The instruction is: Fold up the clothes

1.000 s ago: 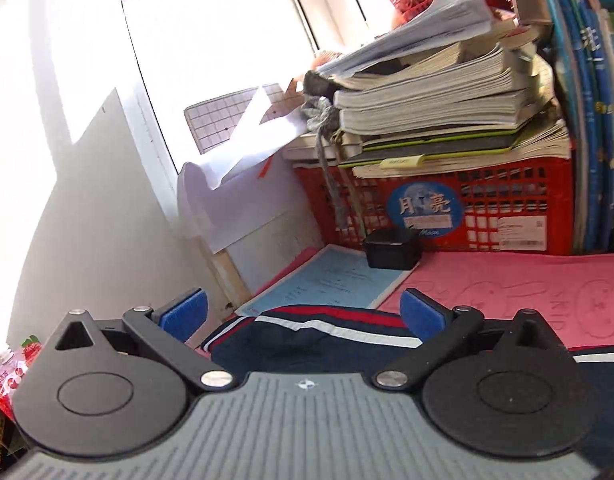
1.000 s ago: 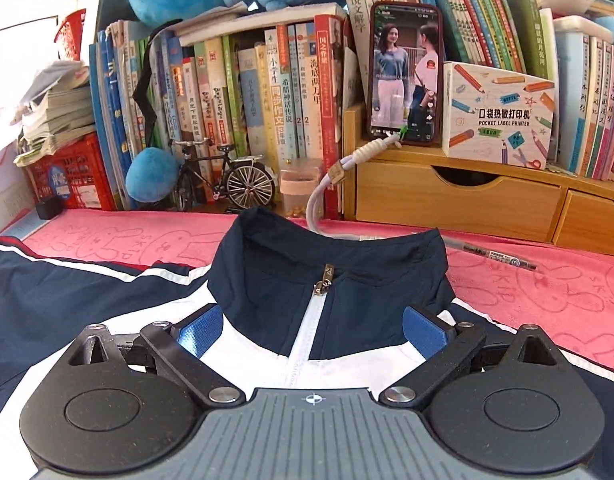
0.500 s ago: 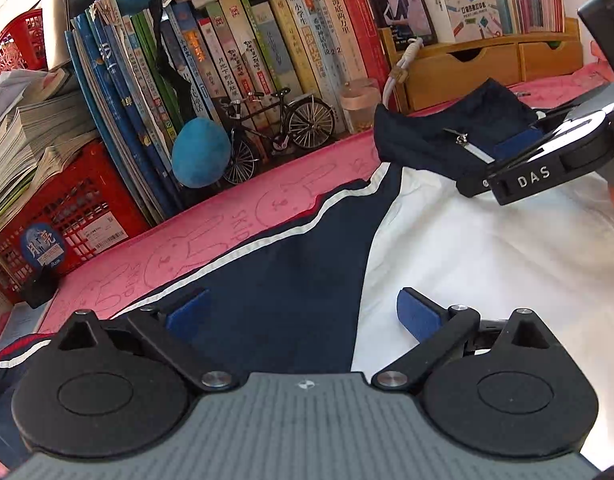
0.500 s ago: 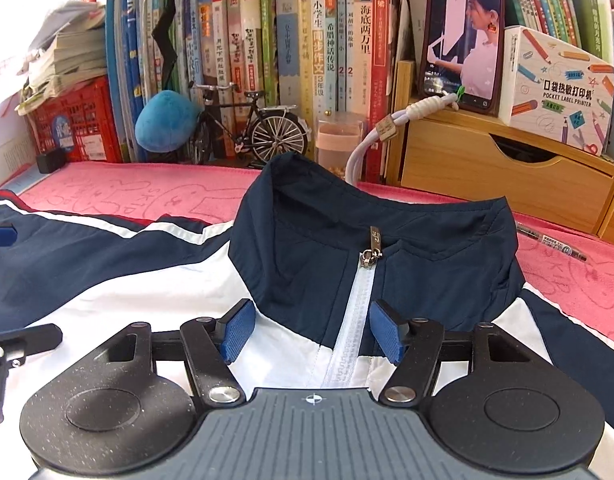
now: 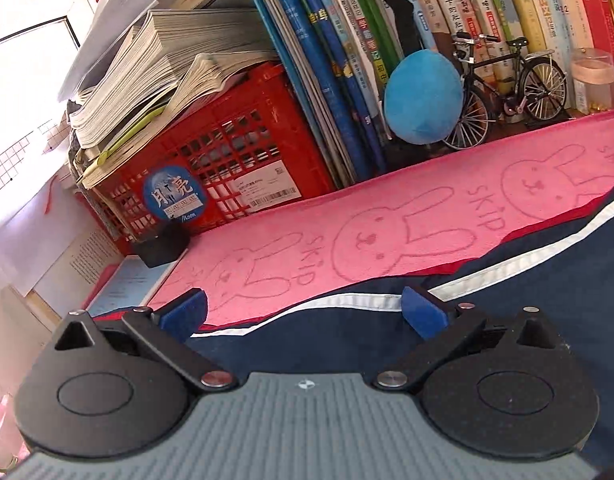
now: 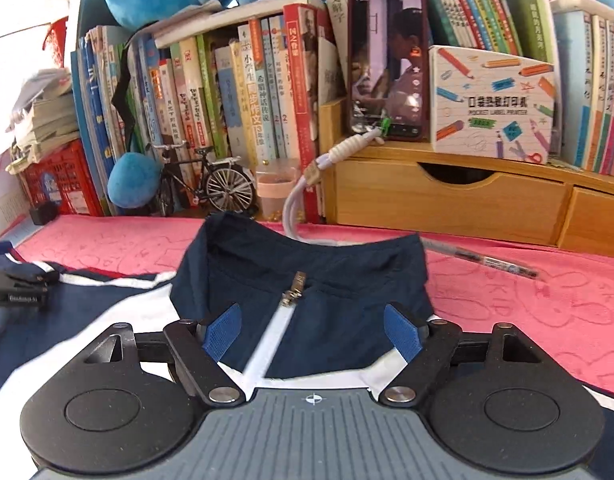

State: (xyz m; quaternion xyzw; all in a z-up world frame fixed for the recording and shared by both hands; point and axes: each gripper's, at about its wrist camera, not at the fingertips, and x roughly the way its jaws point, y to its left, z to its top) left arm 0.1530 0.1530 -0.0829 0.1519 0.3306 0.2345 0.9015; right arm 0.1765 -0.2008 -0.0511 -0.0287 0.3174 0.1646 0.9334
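Left wrist view shows our left gripper [image 5: 303,314], jaws wide and empty, nearest the jacket [image 5: 507,300] sleeve edge, running crosswise.

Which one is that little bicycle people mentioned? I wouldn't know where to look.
Find the row of upright books behind the pink rabbit-print mat. At their foot, between a blue plush ball and a small clear jar, stands the model bicycle: black frame, silver spoked wheels, the only wheeled thing there.

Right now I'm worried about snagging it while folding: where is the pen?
In the right wrist view the pen lies on the pink towel, right of the jacket's collar, before the wooden drawer unit.
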